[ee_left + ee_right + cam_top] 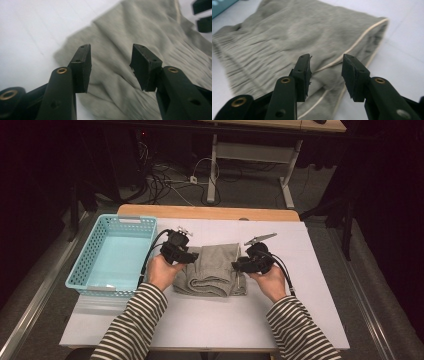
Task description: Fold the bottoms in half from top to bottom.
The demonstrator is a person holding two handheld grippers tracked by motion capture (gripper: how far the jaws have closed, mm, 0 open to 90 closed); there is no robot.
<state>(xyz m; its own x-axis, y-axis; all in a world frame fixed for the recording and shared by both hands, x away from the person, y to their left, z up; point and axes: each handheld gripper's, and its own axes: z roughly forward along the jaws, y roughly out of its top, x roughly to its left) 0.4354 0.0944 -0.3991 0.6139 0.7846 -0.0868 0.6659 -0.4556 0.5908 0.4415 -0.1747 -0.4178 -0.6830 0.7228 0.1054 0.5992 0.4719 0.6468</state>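
Lying on white table, grey cloth between 2 unclenched grippers, cabled floor behind

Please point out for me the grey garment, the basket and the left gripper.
garment [212,265]: high view, middle of the folded grey cloth.
basket [90,251]: high view, its left lattice wall.
left gripper [110,62]: left gripper view, the gap between its open jaw tips.

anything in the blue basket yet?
No. In the high view the blue basket shows only its bare pale floor, and the folded grey garment lies on the table beside it, between the two grippers.
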